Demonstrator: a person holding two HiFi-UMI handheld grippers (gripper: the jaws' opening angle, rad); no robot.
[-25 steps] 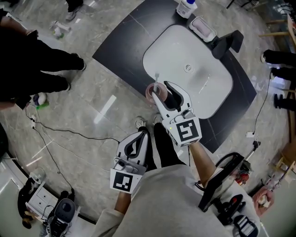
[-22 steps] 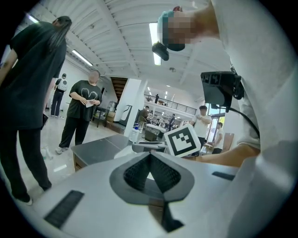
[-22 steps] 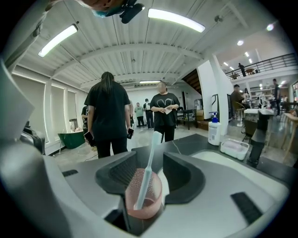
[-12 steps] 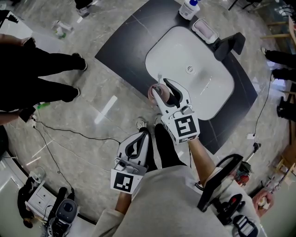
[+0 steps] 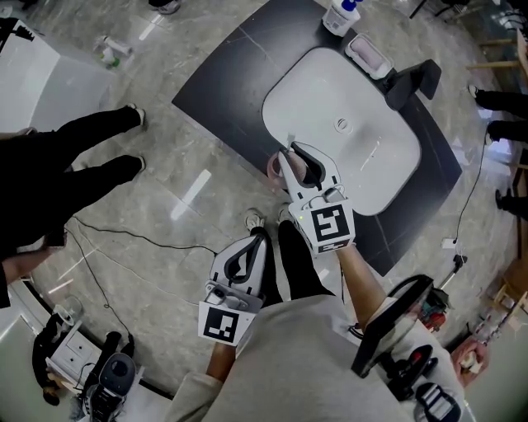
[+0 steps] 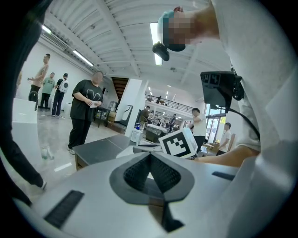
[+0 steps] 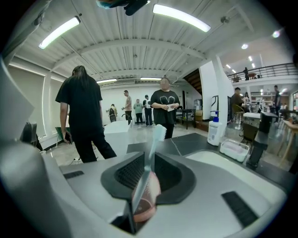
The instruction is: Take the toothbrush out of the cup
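Okay, your right gripper [image 5: 295, 157] sits at the near-left rim of the sink [image 5: 330, 78]. Its jaws have just been closing, and they now pinch the toothbrush [image 7: 152, 142] by its handle. The pale bristle head pokes up above the pads. The lower handle drops into the pink cup [image 7: 143, 197] and is lost from sight there. In the head view your gripper covers most of that cup, leaving only a pink sliver at the sink's edge. Your left gripper [image 5: 256, 239] hangs well short of the sink, jaws pressed together with nothing between them. In its own view the right gripper's marker cube [image 6: 178, 145] largely blocks the sink. The soap bottle [image 5: 340, 12] beyond the sink is cut off at the top edge.
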